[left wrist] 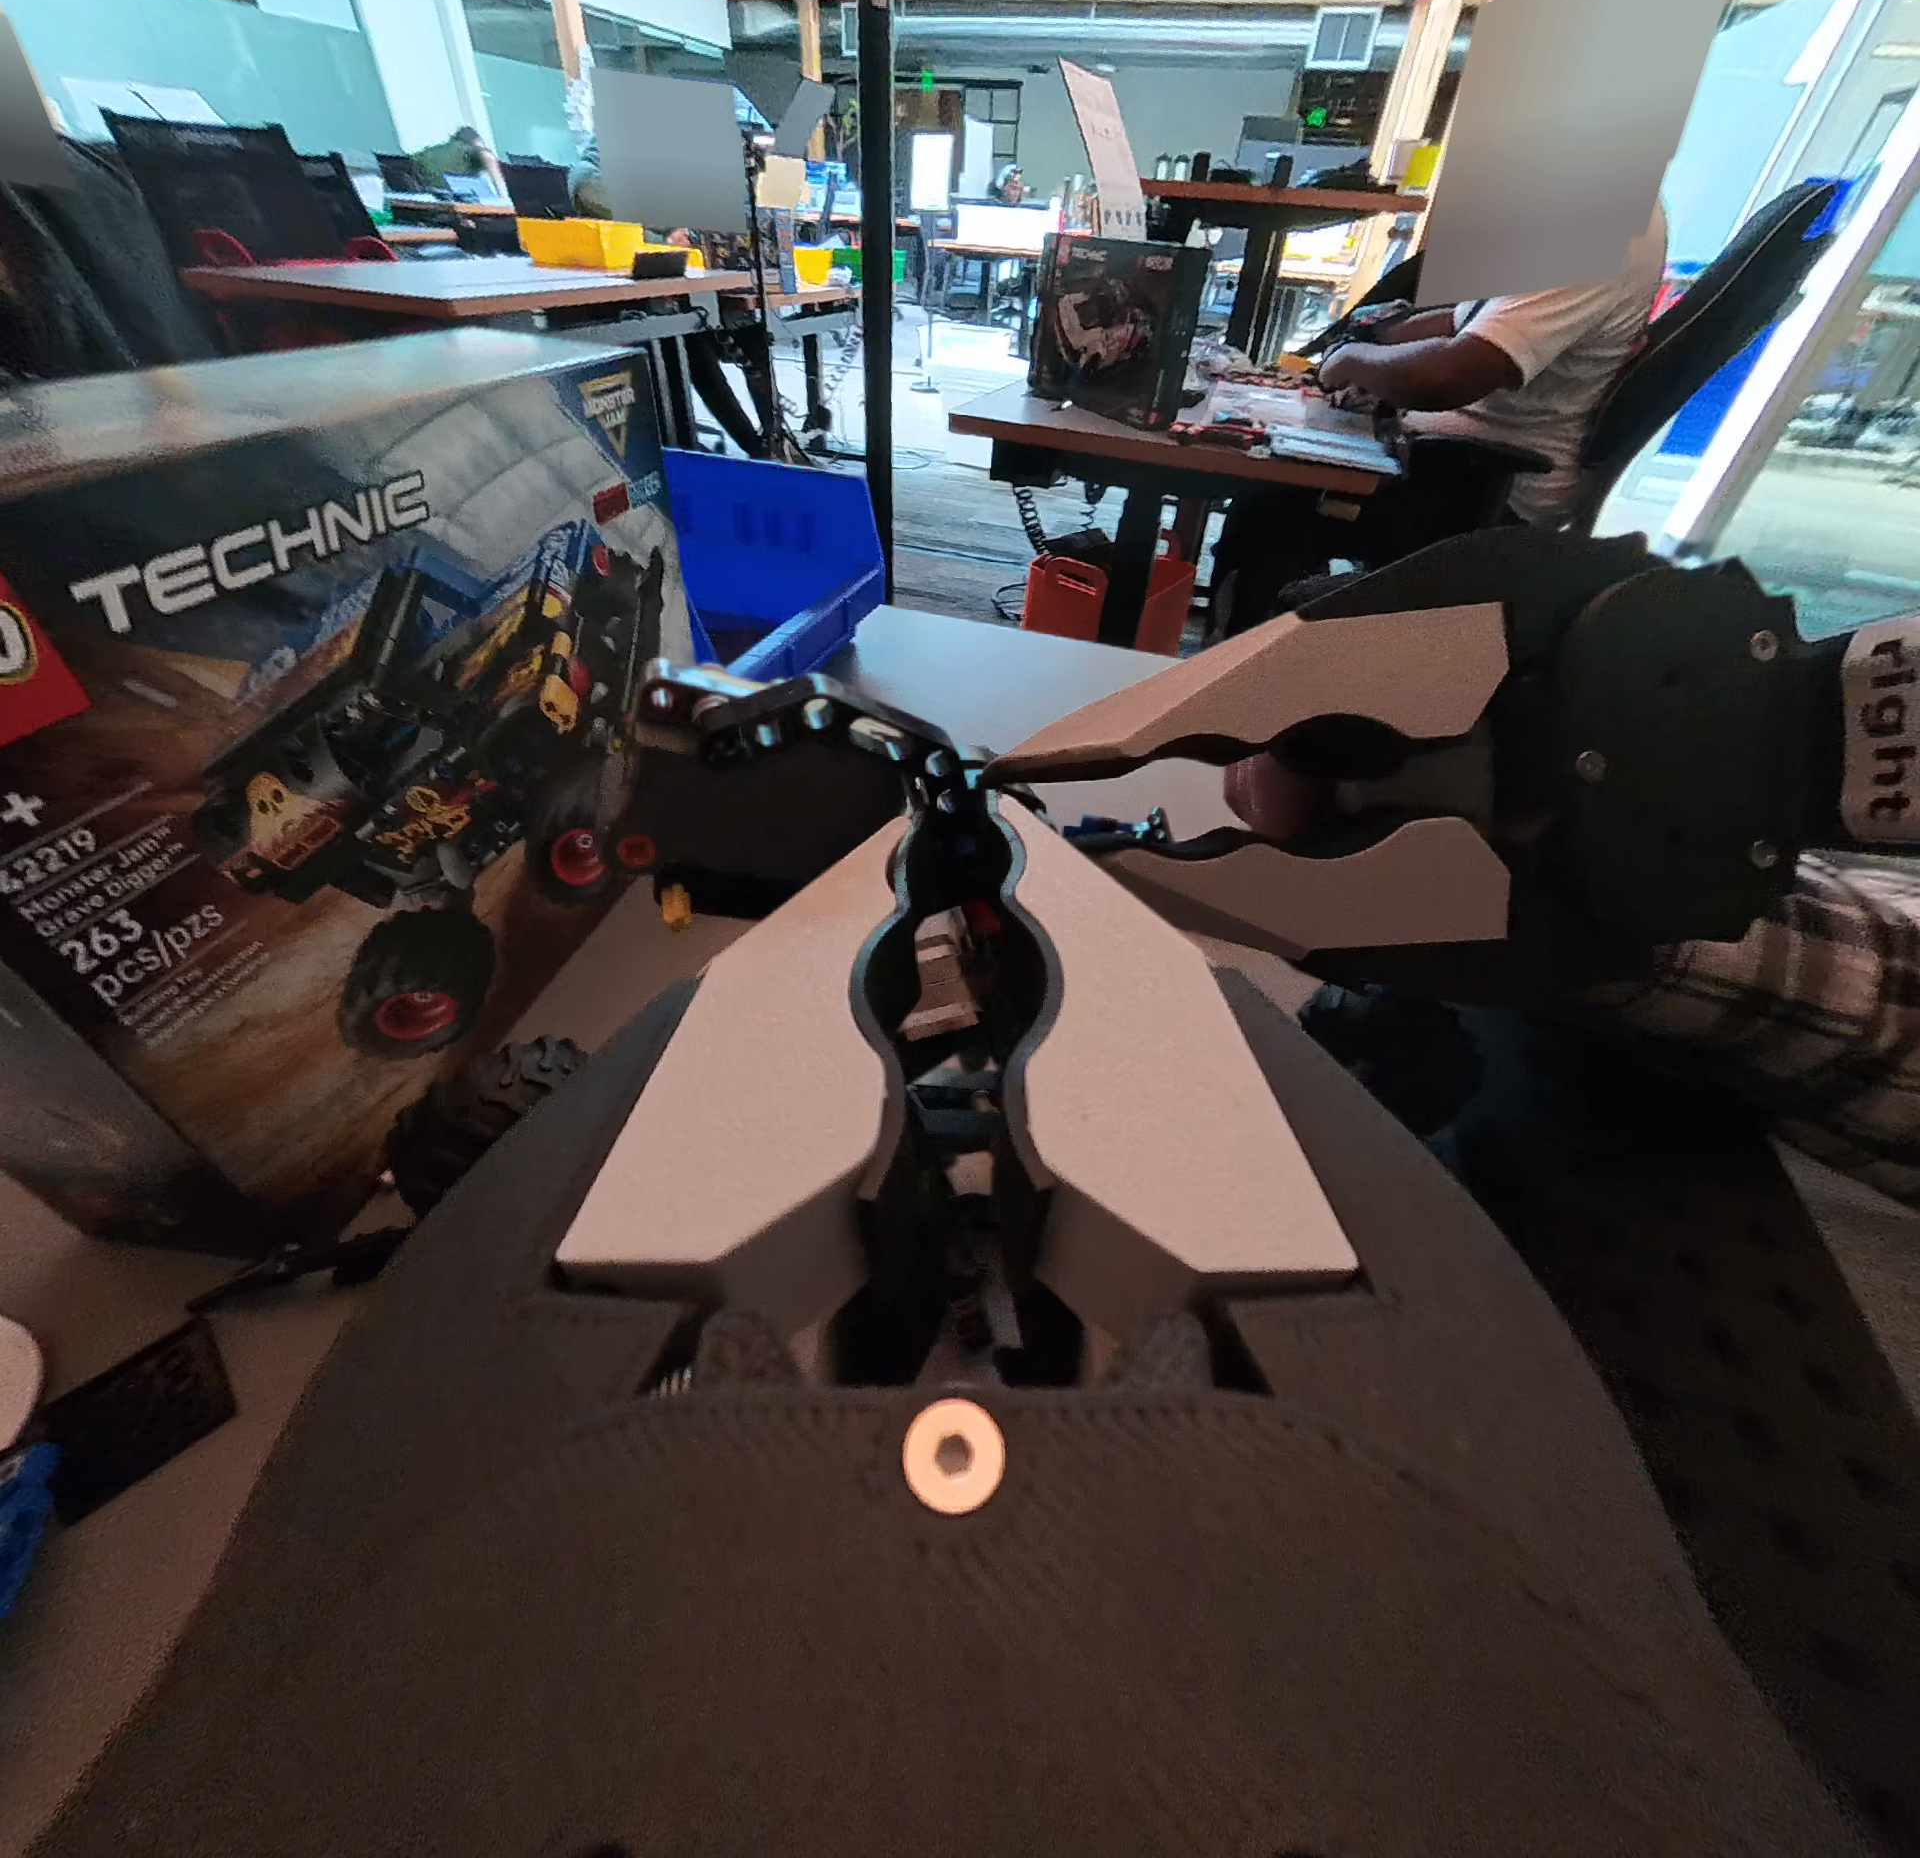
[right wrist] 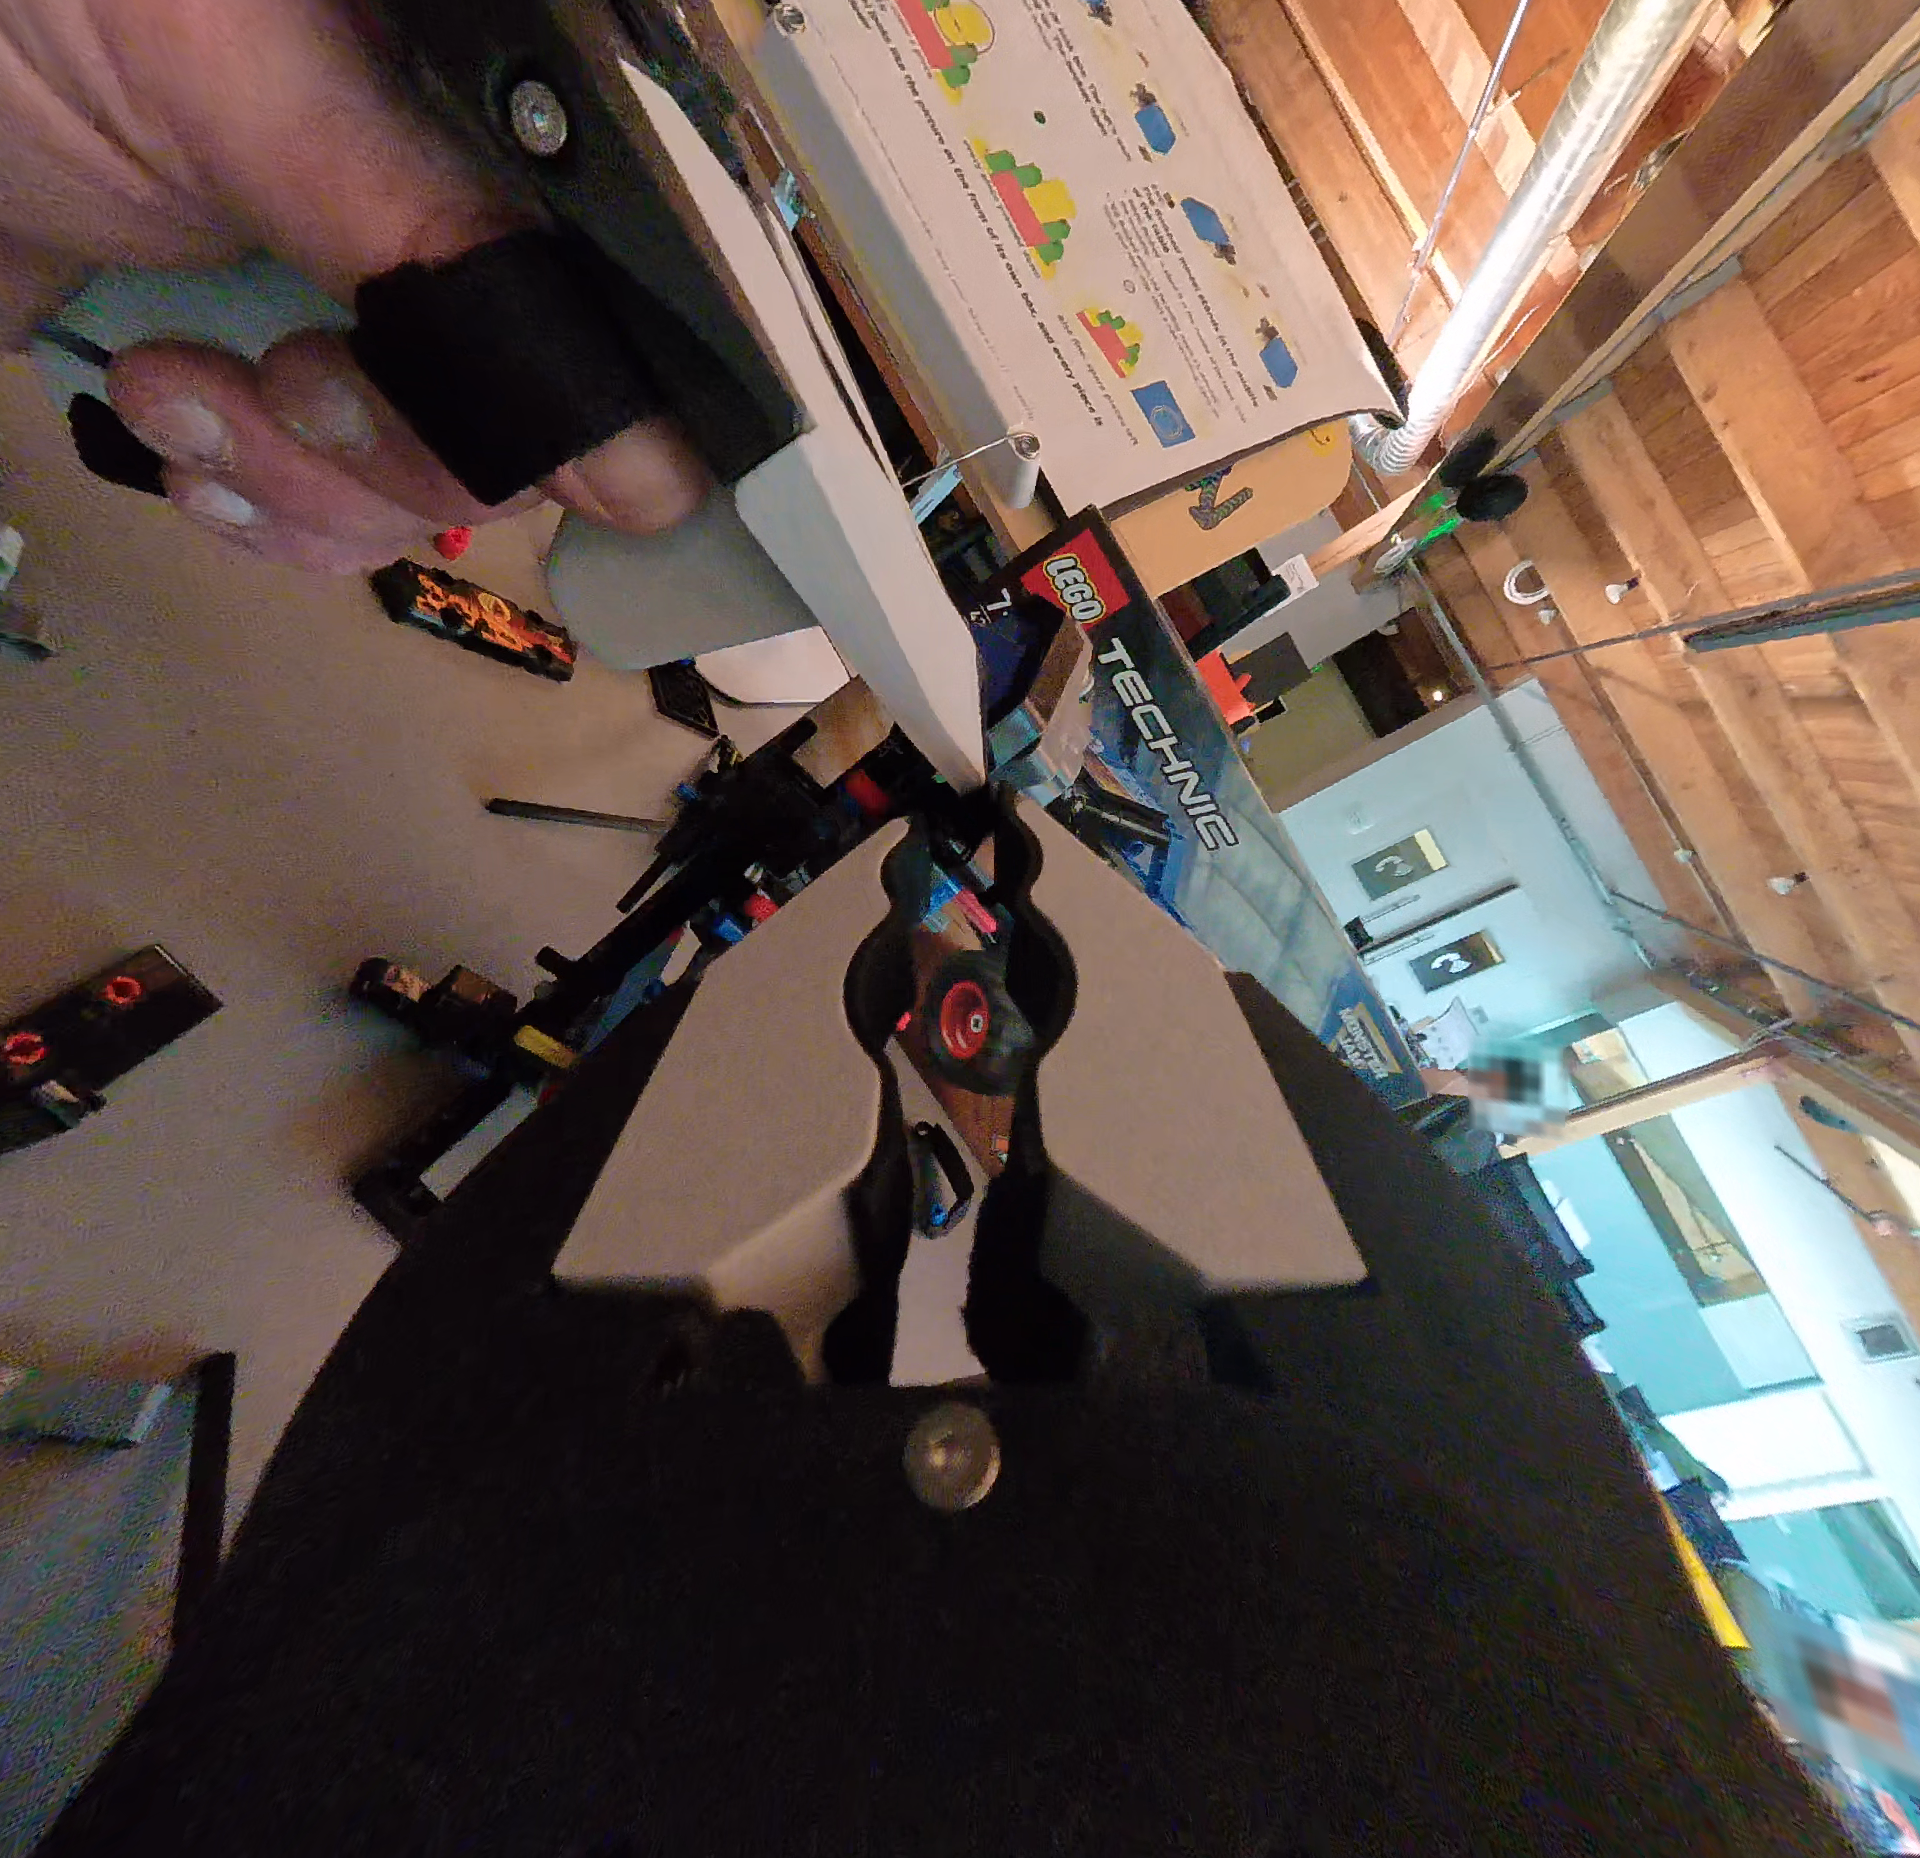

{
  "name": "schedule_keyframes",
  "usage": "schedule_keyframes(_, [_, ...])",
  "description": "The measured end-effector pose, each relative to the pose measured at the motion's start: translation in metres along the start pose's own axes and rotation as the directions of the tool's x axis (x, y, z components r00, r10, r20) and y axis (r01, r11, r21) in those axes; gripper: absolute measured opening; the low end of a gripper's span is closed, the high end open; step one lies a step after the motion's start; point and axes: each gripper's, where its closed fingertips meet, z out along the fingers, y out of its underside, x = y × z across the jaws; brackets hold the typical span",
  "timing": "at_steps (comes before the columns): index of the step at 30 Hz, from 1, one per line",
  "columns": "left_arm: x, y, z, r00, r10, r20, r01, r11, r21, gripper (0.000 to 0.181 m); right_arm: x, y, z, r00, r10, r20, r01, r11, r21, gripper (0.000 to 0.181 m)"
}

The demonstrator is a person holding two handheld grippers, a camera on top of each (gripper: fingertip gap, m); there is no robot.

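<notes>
Two grippers meet over a pale table (left wrist: 997, 686) at one small black part. At the far left, a toy set box (left wrist: 312, 728) stands upright near the table's edge, walling off that side; a black tyre (left wrist: 488, 1091) lies against its foot, and dark flat pieces lie scattered in front. Behind the box a blue bin (left wrist: 779, 551) sits by the table's far edge, beyond which the room opens toward other desks. In the middle, the left gripper (left wrist: 954, 806) has its jaws drawn narrow, pinching the lower end of a black studded beam (left wrist: 800, 712), which rises from the tips and angles off to the left, lifted clear of the table. The right gripper (left wrist: 992, 769) comes in sideways from the right, its upper tip touching the beam right at the left gripper's tips; whether it truly clamps the beam I cannot tell. In the right wrist view its jaws (right wrist: 966, 821) stand narrow too, with a half-built black frame (right wrist: 665, 935) lying just beyond on the table.
</notes>
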Motion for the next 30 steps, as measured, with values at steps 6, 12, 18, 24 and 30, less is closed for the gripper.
schedule_keyframes(6, [0.003,0.000,-0.002,0.980,0.170,0.108,-0.167,0.985,-0.040,0.005,0.004,0.003,-0.002,0.987,0.154,0.039,-0.155,0.988,0.022,0.010])
schedule_keyframes(12, [0.014,0.018,0.005,0.945,0.320,0.076,-0.308,0.942,-0.135,0.000,0.016,0.015,-0.003,0.968,0.249,0.035,-0.249,0.968,0.001,0.001])
schedule_keyframes(18, [0.014,-0.036,-0.042,0.903,0.410,0.130,-0.426,0.895,0.134,0.009,0.019,0.015,-0.007,0.914,0.380,0.140,-0.392,0.917,0.068,0.000])
schedule_keyframes(24, [-0.010,0.021,-0.020,0.987,0.158,0.001,-0.157,0.981,-0.118,0.062,0.012,0.016,-0.009,0.877,0.428,0.218,-0.453,0.888,0.078,0.001])
schedule_keyframes(30, [0.008,0.039,-0.005,0.991,-0.030,-0.133,0.011,0.990,-0.141,0.036,0.018,0.014,-0.011,0.835,0.495,0.239,-0.528,0.844,0.097,0.002])
